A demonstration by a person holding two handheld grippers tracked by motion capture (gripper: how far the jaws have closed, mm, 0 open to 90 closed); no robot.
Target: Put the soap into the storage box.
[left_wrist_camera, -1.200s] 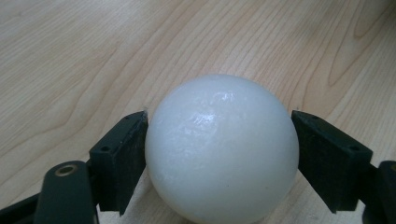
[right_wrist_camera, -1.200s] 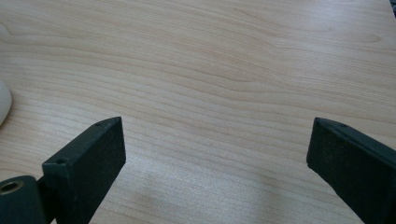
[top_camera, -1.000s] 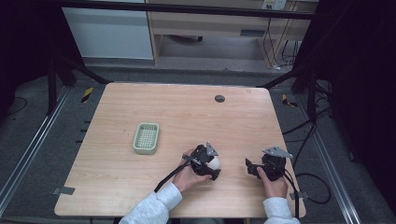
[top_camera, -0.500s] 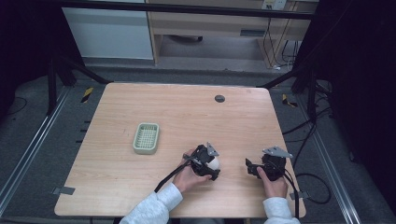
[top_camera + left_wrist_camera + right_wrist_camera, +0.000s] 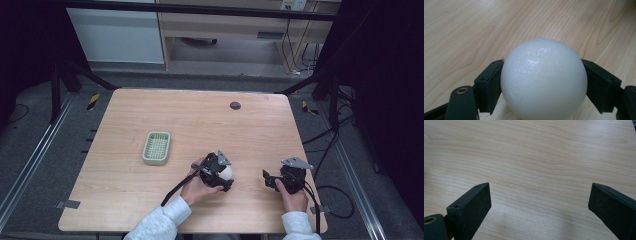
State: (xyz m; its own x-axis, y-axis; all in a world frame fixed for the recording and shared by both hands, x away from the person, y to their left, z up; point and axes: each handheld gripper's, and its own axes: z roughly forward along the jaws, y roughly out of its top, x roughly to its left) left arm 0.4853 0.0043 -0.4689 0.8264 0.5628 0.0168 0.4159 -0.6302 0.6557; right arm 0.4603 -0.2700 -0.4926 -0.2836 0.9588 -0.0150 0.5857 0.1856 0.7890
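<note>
I work at a pale wooden table (image 5: 150,115) with rounded corners and fine, wavy grain; a small dark round disc (image 5: 235,105) sits flush near its far edge. Around it the floor is grey, with metal rails running along both sides, dark stand legs, and cables trailing at the right. Beyond the far edge stand a white panel and a light wooden cabinet. I can read no writing or labels anywhere.

My left claw (image 5: 218,172) is clamped on a white ball (image 5: 544,78), one black jaw pressed against each side of it. The ball is smooth, glossy and slightly translucent, with faint surface marks. It sits near the front middle of the table; whether it rests on the wood I cannot tell. In the high view the ball peeks out pale at the claw's right side.

My right claw (image 5: 539,202) has its jaws spread wide with bare wood between them; it sits near the table's front right corner, well apart from the ball. The jaw blocks are matte black and squared.

A pale green rectangular basket (image 5: 156,148) with a gridded bottom lies to the left of my left claw, apart from it.
</note>
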